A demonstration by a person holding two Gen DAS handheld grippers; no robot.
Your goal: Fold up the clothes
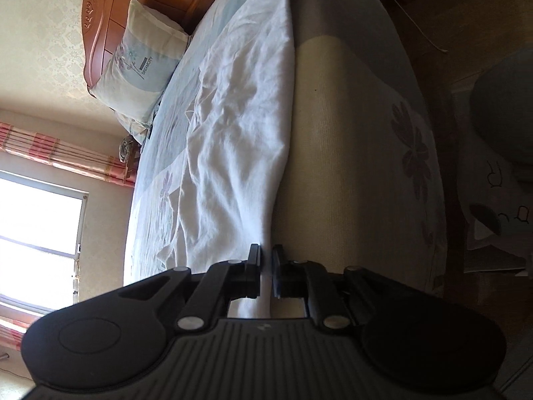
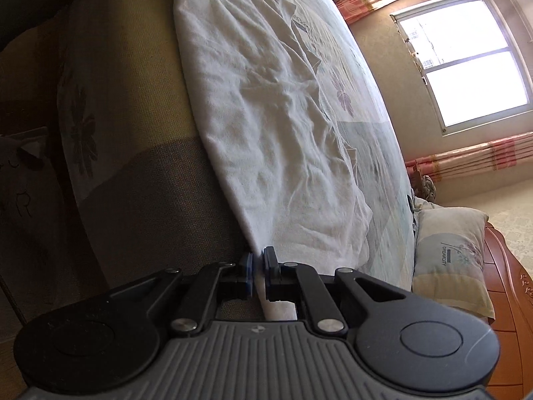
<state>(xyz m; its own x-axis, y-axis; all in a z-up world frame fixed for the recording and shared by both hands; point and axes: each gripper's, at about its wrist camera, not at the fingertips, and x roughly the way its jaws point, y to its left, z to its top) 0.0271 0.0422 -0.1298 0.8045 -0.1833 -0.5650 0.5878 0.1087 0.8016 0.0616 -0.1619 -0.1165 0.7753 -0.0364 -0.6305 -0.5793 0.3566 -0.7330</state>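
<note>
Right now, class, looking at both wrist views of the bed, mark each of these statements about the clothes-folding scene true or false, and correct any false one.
1. The left claw is shut on the white garment. True.
2. The right claw hangs open above the garment. False: it is shut on the garment's edge.
3. The garment is stretched between the two claws along the bed edge. True.
4. The garment is black. False: it is white.
5. A pillow leans against the wooden headboard. True.
</note>
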